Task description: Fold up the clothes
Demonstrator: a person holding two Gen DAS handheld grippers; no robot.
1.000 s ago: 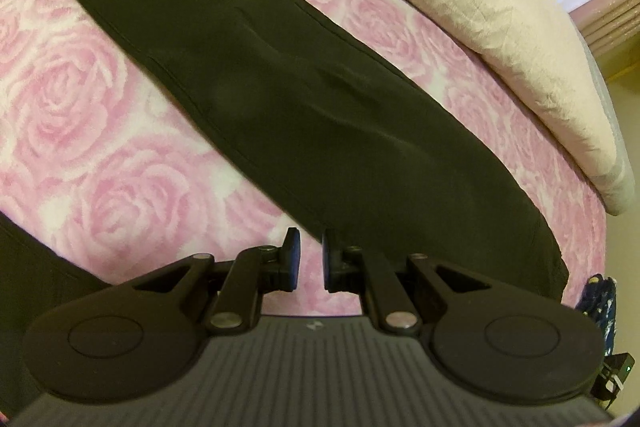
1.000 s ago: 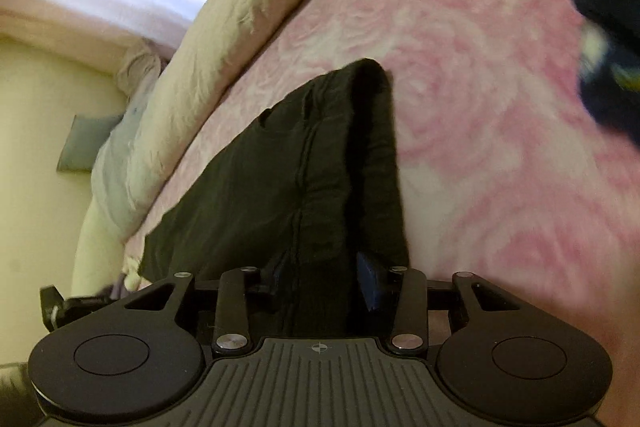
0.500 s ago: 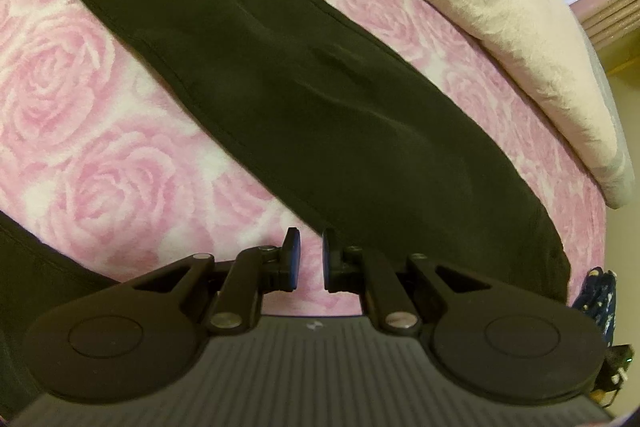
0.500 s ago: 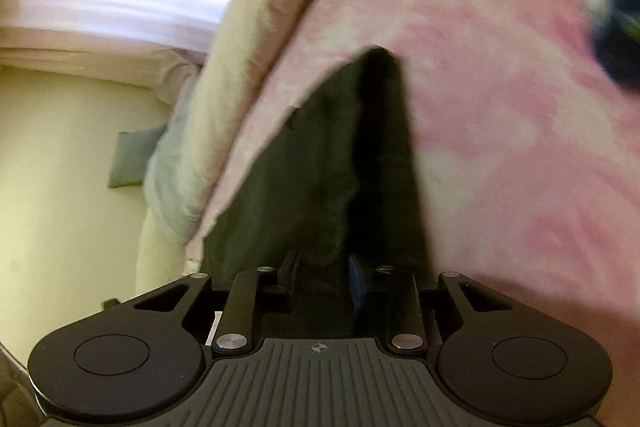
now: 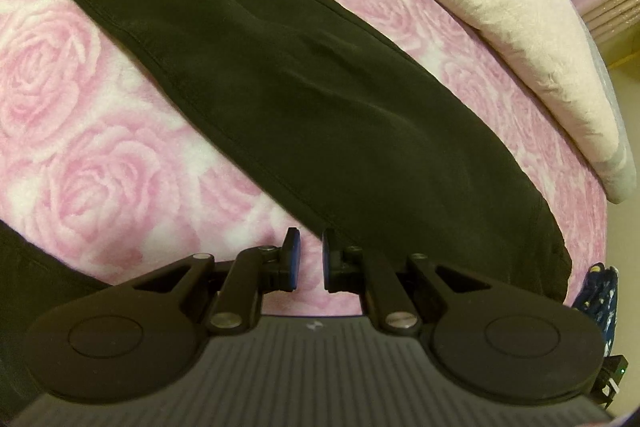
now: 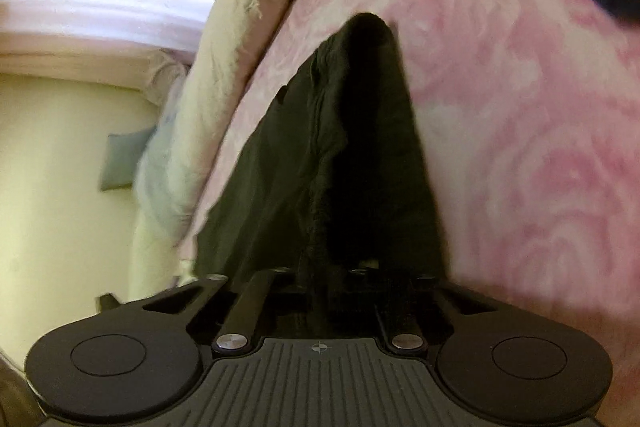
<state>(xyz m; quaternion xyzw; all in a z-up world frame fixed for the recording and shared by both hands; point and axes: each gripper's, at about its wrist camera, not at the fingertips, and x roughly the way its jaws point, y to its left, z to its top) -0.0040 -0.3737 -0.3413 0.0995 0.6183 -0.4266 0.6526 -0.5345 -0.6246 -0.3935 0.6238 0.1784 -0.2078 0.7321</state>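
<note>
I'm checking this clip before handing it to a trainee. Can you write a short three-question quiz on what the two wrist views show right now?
1. True or false: the left gripper grips the black garment.
2. Multiple choice: what lies beyond the garment's far edge in the left view? A) a cream quilt B) a wooden chair C) a laundry basket
3. Fill in: the right gripper holds a bunched end of the garment lifted over the pink ____ blanket.

Key: 1 false, its fingers stand apart over the blanket with nothing between them; 2 A; 3 rose.
</note>
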